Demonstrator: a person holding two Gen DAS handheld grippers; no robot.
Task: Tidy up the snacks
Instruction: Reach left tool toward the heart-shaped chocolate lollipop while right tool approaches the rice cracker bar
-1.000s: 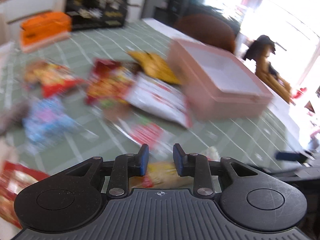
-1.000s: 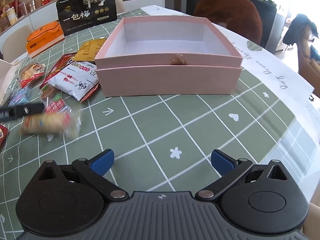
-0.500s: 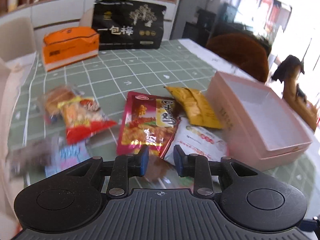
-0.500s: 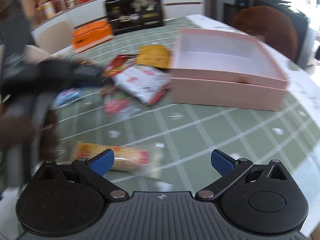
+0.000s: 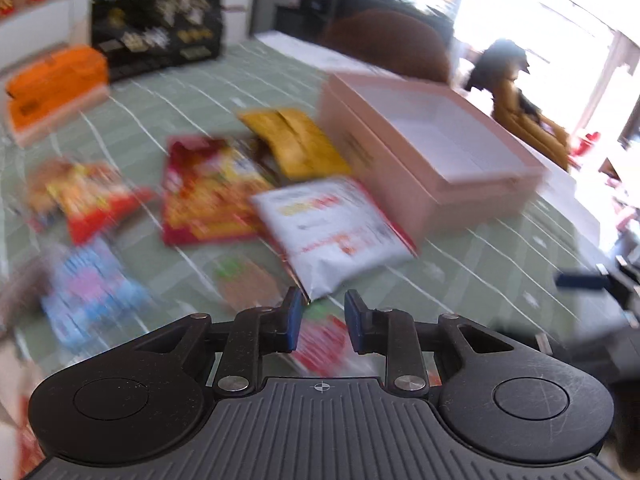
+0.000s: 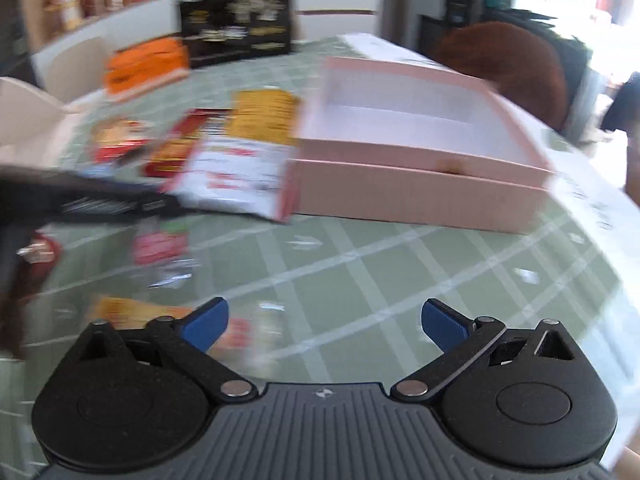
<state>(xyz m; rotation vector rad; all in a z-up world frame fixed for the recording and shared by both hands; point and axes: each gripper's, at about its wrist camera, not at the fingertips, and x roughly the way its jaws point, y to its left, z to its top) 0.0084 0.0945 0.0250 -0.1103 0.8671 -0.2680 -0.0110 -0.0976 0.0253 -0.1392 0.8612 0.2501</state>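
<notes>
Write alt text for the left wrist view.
The left gripper, closing with nothing clamped between its fingers, hangs over blurred snack packets on a green checked table: a white packet, a red one, a yellow one. An empty pink box stands to the right.

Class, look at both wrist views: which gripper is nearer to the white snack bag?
Left. The left gripper sits just short of the white snack bag; the right gripper is farther back across bare tablecloth.

Both wrist fisheyes angled down over the table (image 5: 460, 280), close above it, sharing the pink box (image 6: 420, 196), snack packets (image 5: 332, 224)
</notes>
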